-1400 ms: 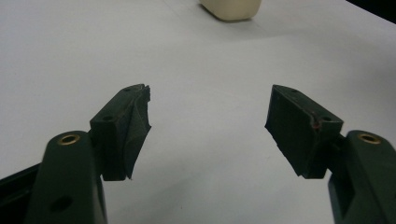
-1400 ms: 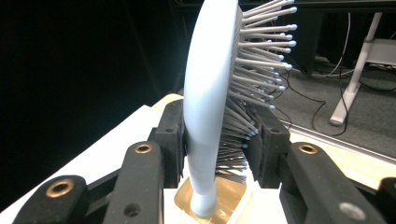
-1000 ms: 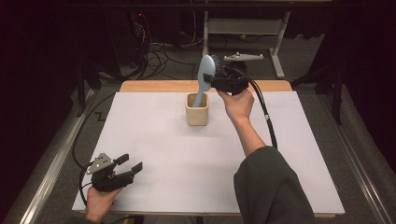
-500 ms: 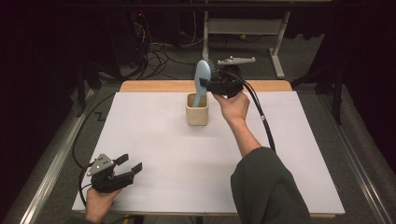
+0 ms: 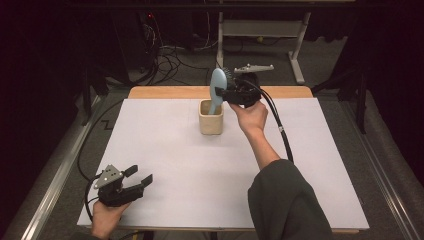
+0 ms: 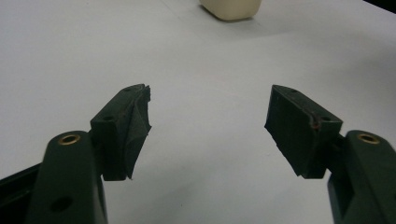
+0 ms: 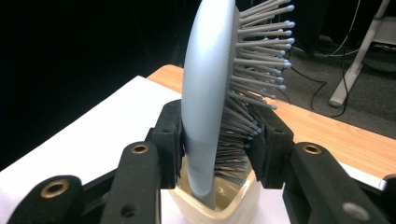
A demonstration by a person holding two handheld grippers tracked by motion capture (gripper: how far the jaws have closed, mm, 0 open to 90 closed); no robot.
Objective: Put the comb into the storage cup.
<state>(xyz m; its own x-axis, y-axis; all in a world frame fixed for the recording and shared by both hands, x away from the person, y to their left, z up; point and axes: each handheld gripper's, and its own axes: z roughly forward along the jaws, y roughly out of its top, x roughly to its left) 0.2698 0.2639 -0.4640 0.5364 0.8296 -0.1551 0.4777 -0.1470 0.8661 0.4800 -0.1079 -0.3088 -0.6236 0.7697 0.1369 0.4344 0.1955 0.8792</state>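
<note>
Right gripper [image 5: 223,91] lowered hairbrush [image 5: 217,90] into cup [image 5: 210,120]

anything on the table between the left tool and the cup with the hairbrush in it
No. In the high view, only bare white table lies between the left tool and the cup holding the hairbrush. The left gripper view shows the same.

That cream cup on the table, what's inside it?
The handle end of a pale blue hairbrush stands in the cream cup, clamped by the right gripper. The handle's tip and the cup's bottom are hidden.
</note>
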